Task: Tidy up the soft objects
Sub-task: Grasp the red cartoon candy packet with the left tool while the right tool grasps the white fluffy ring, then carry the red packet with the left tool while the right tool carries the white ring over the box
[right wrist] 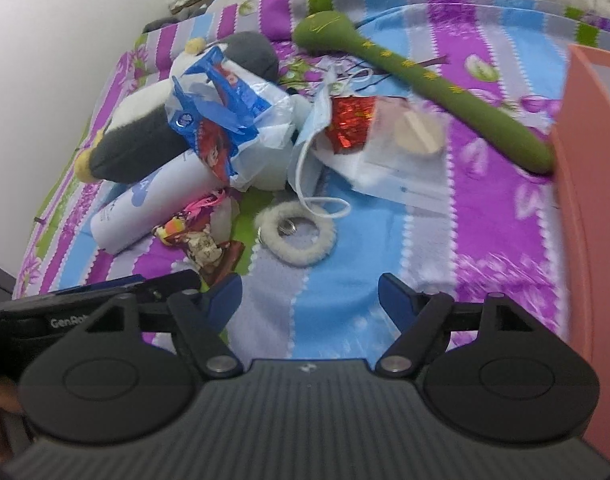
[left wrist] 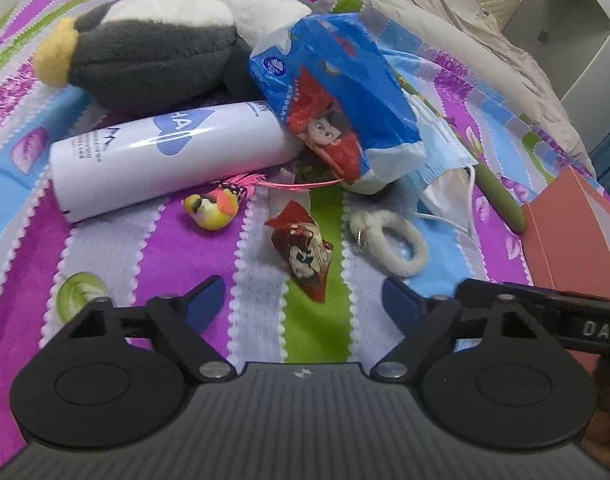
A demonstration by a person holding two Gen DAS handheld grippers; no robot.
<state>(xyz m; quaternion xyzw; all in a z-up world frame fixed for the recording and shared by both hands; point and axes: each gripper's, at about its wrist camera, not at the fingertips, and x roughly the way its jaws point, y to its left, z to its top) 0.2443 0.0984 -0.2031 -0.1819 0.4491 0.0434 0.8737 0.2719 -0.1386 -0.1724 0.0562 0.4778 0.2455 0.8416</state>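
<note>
Beside penguin plush (left wrist: 145, 48): bottle (left wrist: 165, 156), tissue pack (left wrist: 329, 96).

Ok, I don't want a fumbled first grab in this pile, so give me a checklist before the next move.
1. Left gripper open and holding nothing: ok.
2. Right gripper open and holding nothing: ok.
3. White fuzzy hair tie lies free of the pile: not ok, a face mask ear loop crosses it.
4. Red snack wrapper lies alone ahead of the left gripper: ok.
5. Orange box open to receive things: cannot tell.
6. Plush penguin unburdened: not ok, the blue tissue pack leans on it.
</note>
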